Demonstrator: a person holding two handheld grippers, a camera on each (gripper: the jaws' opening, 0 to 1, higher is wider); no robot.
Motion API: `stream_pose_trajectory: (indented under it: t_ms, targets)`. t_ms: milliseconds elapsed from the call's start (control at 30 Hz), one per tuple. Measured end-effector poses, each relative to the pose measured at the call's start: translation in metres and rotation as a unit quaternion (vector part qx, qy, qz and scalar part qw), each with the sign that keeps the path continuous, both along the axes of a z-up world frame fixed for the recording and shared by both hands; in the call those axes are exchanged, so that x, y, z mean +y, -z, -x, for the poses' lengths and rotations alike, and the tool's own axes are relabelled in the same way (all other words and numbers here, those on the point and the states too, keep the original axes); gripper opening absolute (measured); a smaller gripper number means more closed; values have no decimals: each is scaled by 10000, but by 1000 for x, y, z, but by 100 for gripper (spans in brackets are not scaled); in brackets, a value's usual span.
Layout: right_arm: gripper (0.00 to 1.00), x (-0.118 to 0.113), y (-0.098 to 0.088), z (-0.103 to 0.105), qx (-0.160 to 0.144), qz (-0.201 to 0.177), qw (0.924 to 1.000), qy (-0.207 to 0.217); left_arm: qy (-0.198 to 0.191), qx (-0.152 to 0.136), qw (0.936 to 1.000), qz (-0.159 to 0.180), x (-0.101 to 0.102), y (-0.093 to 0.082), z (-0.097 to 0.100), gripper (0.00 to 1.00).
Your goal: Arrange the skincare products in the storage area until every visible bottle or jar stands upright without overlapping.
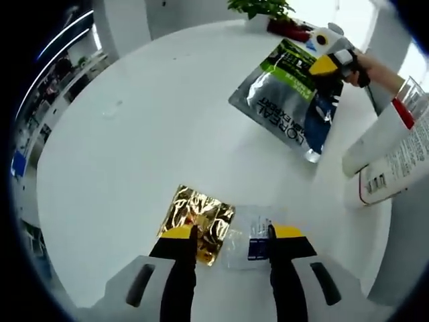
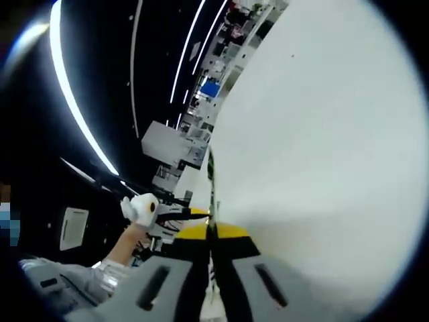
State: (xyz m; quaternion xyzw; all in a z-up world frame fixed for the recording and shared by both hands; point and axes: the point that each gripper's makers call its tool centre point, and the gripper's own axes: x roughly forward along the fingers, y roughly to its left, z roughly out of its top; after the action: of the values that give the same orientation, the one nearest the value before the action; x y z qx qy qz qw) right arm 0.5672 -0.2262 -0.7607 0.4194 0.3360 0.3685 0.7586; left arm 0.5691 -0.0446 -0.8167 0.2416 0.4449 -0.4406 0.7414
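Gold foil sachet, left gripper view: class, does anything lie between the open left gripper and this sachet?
Nothing visible does. The gold foil sachet lies flat on the white table at the left gripper, beside a clear sachet.

The left gripper view looks down from above onto the white round counter (image 1: 134, 154), close over a gold foil sachet (image 1: 198, 218) at 6 o'clock, with the right gripper (image 1: 332, 57) entering at 2 o'clock. The right gripper view is rolled steeply, skimming along a silver pouch (image 2: 322, 147) very near. Both views share that pouch (image 1: 288, 100).
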Motion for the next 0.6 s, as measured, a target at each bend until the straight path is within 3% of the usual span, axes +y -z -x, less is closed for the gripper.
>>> stream_pose_trajectory:
  t_ms: [167,400,533,600]
  targets:
    - [1,4,-6,0,-94,-10,9999,-67,-90,-76,9986,507,-16,-21,4,42]
    - [1,12,-19,0,-326,-15,9993,-199,-178,-109,9951,969,-30,-40,2,42]
    - [1,16,-29,2,-568,-80,9978,-331,-324,254,9827,1807,-50,-58,14,45]
    - [1,18,-34,4,-678,-139,9969,-385,-386,310,9770,2076,-54,-63,9,46]
